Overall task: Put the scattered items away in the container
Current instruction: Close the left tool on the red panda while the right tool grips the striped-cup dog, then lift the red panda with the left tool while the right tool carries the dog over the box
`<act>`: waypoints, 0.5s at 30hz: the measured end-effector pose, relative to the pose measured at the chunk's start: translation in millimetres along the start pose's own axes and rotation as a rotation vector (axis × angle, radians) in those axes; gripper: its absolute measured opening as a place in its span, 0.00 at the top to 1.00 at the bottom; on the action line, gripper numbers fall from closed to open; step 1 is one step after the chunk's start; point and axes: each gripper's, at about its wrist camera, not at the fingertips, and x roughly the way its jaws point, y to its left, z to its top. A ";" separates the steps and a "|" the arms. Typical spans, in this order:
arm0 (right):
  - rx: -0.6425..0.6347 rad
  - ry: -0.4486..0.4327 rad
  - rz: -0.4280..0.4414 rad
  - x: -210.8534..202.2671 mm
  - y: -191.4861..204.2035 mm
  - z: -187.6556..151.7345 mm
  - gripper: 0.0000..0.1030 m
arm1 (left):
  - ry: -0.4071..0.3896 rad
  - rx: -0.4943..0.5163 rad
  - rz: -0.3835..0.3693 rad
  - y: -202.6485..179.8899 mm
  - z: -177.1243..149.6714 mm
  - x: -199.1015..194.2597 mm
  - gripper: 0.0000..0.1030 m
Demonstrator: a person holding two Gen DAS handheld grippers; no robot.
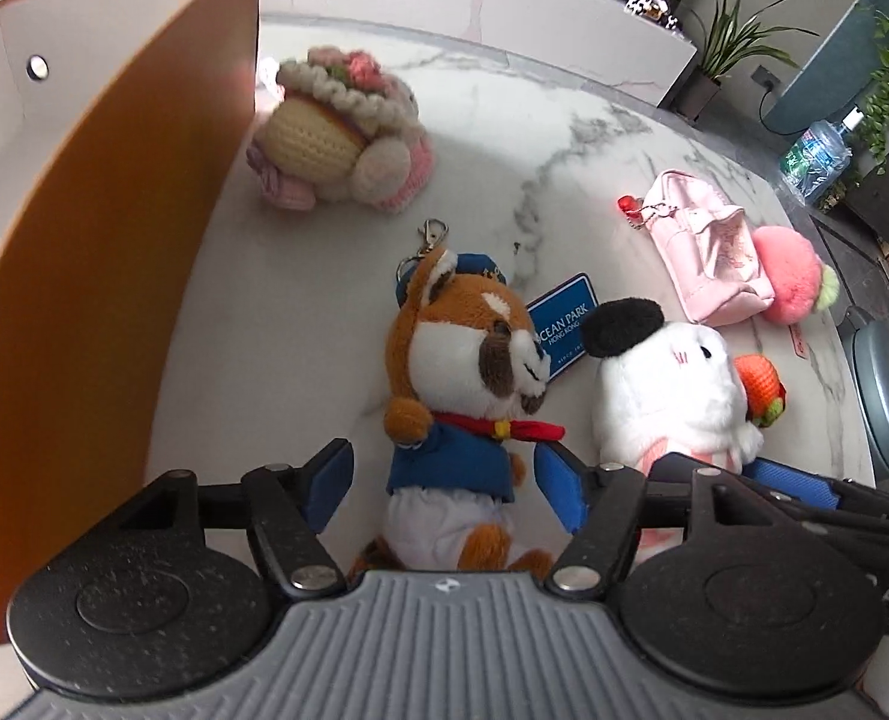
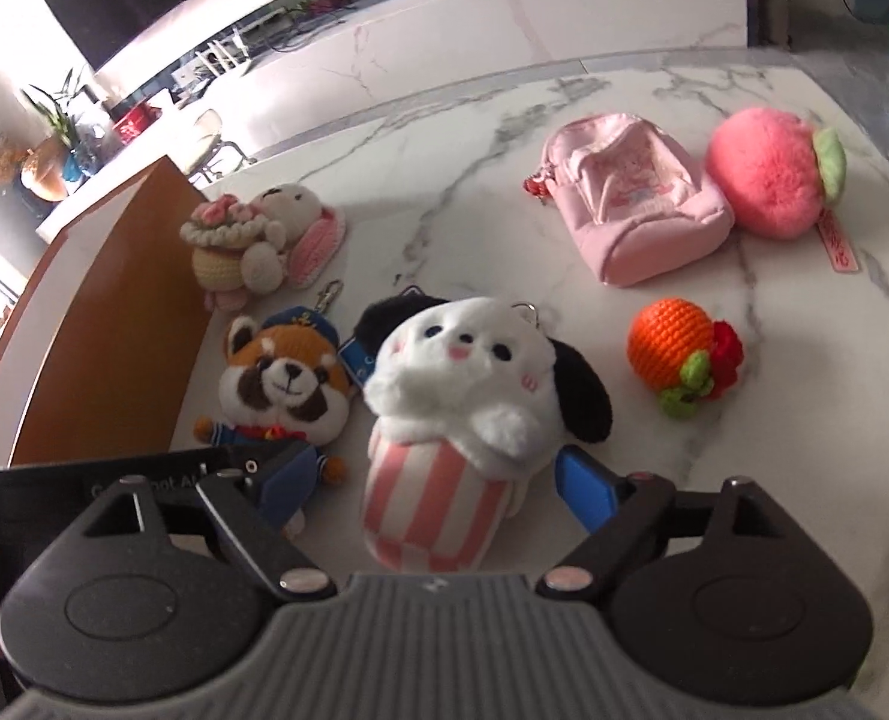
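My left gripper (image 1: 441, 489) is open, its blue pads either side of the red panda plush's (image 1: 462, 372) body on the marble table, not closed on it. The orange box (image 1: 84, 276) stands just left. My right gripper (image 2: 432, 489) is open around the striped base of the white dog plush (image 2: 462, 402), which lies right of the red panda plush (image 2: 279, 390). A crochet bunny (image 1: 342, 132) lies by the box corner. A pink pouch (image 2: 630, 204), pink peach plush (image 2: 768, 174) and orange crochet fruit (image 2: 675, 354) lie farther right.
The marble table (image 2: 474, 138) ends at a rounded edge on the right. A blue Ocean Park tag (image 1: 561, 327) lies between the two plush toys. A grey chair (image 1: 882, 396) stands past the table edge. A white counter and plants are behind.
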 end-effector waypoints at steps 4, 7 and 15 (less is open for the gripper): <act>0.024 0.020 -0.004 10.2 -1.5 3.6 0.21 | 0.014 -0.023 -0.009 3.3 1.0 6.3 0.35; 0.017 0.004 -0.020 10.6 -2.5 2.8 0.33 | 0.010 -0.025 -0.019 3.6 -0.6 8.3 0.52; -0.012 -0.028 -0.021 3.5 2.0 1.1 0.41 | -0.028 0.004 -0.019 -5.8 -6.0 -3.4 0.59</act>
